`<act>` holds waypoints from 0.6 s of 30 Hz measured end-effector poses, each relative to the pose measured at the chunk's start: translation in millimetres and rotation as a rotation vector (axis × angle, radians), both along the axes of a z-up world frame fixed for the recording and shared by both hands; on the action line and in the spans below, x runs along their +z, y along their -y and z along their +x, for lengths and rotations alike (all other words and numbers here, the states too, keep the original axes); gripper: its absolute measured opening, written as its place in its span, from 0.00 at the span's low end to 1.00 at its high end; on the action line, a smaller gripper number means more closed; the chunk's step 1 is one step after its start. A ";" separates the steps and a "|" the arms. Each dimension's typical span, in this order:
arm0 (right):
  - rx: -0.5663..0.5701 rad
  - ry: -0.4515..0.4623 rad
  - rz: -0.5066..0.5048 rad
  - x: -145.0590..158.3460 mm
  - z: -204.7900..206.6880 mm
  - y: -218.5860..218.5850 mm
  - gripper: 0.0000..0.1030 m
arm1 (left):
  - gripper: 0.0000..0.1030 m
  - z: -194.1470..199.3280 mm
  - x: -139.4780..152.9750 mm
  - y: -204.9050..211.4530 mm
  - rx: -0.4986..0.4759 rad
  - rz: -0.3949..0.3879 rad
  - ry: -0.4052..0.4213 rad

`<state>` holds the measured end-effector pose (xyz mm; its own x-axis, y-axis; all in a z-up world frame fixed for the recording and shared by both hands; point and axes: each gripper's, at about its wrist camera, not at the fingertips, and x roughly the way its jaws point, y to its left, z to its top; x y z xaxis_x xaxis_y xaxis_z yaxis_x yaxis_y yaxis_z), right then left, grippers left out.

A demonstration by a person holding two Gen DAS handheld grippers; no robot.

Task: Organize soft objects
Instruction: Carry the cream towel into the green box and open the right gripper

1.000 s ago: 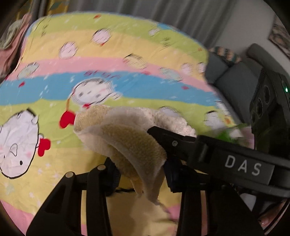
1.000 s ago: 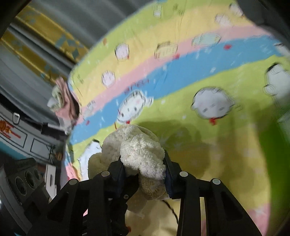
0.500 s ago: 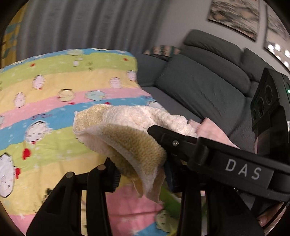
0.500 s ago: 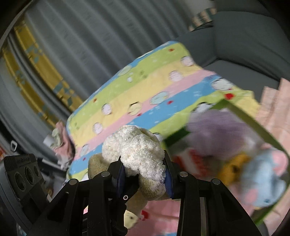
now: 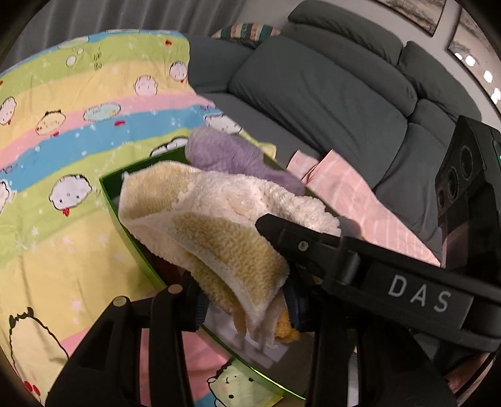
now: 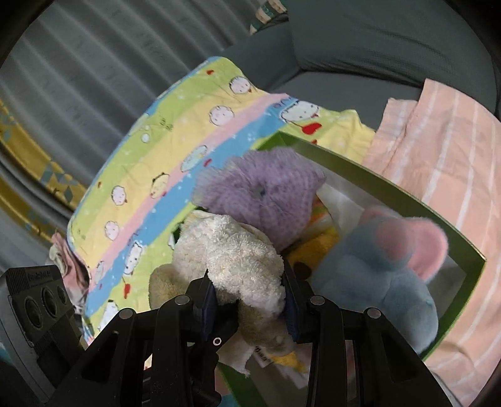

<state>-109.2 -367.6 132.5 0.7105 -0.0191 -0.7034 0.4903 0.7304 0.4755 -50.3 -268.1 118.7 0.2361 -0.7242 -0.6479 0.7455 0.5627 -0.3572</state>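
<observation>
Grey sofa (image 5: 328,94); grey curtain (image 6: 94,62); framed pictures (image 5: 416,12) above.

Left tool (image 5: 244,294) and right tool (image 6: 249,300) both angle downward, jaws clamped.

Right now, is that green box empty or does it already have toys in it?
Not empty. The green box already holds a purple plush, a blue elephant and something yellow between them.

left tongs (image 5: 244,300) clamp cream plush (image 5: 219,219) over green box (image 5: 131,238).
</observation>
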 end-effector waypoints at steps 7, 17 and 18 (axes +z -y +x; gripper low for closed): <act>-0.036 0.007 -0.017 2.5 -5.7 -2.8 0.60 | 0.64 7.9 -11.2 2.8 0.022 0.041 -0.050; -0.189 0.054 -0.158 43.6 -44.0 -6.8 0.86 | 0.77 -2.7 13.4 -11.3 0.026 0.020 -0.009; -0.210 0.056 -0.175 46.9 -49.1 -7.4 0.86 | 0.79 -4.7 16.1 -12.1 0.021 0.019 -0.004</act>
<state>-158.3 -360.2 179.4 0.7156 -0.2874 -0.6366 0.6162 0.6889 0.3816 -55.0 -256.0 134.8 0.2487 -0.7064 -0.6626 0.7319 0.5852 -0.3491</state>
